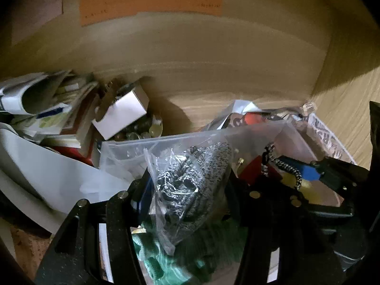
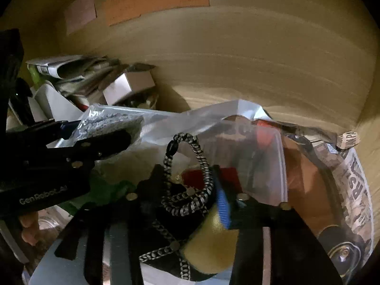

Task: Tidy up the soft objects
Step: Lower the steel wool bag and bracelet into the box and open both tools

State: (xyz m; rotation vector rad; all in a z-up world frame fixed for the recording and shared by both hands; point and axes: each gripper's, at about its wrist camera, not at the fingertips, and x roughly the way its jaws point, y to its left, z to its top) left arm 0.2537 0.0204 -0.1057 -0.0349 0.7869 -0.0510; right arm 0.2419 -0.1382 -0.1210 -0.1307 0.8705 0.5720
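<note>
One bagged grey knit point(image 1: 197, 180), one braided cord point(image 2: 190, 178), two grippers point(image 1: 187, 190) point(image 2: 187, 190), one white box point(image 1: 121, 116)

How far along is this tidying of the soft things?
Nothing looks sorted yet: papers and a small white box lie jumbled at the back of the wooden compartment. In hand: the left gripper is shut on a clear bag of grey knit fabric, and the right gripper has a black-and-white braided cord between its fingers, apparently gripped. Left: placing both, plus the green fabric below.

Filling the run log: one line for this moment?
left gripper: shut on bagged grey knit | right gripper: holds braided cord | clear bin below
</note>
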